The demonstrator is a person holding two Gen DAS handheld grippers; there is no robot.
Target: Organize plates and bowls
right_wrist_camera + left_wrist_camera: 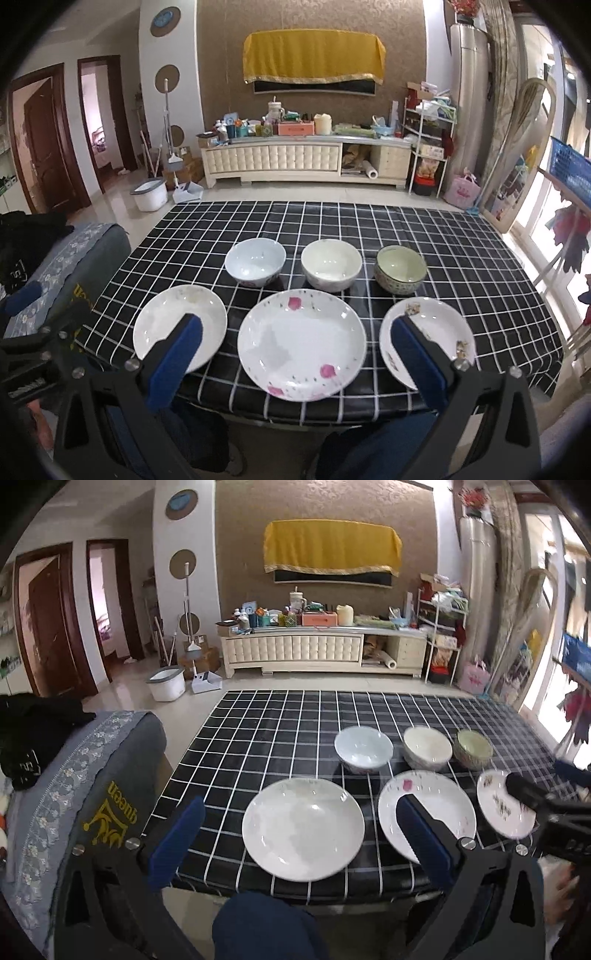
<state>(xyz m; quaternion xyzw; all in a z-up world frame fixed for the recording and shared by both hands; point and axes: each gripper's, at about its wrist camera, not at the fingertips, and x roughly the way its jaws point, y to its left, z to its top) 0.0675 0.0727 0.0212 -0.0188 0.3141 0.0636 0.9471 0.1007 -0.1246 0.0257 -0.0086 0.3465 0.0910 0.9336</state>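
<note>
Three plates lie in a row near the front edge of the black checked table [369,221]: a plain white plate [173,314], a pink-flowered plate [301,343] and a small patterned plate [439,332]. Behind them stand a pale blue bowl [255,262], a cream bowl [330,264] and a green bowl [400,269]. My right gripper [295,323] hangs open over the flowered plate, holding nothing. My left gripper [299,805] is open above the plain white plate [303,829], also holding nothing. The flowered plate [443,801] is partly hidden by one finger.
A grey seat cover with yellow "queen" lettering [92,794] lies close to the table's left side. The person's dark blue knees [258,926] sit under the front edge. The far half of the table shows only bare cloth [332,709]. A cluttered cabinet [295,158] stands by the back wall.
</note>
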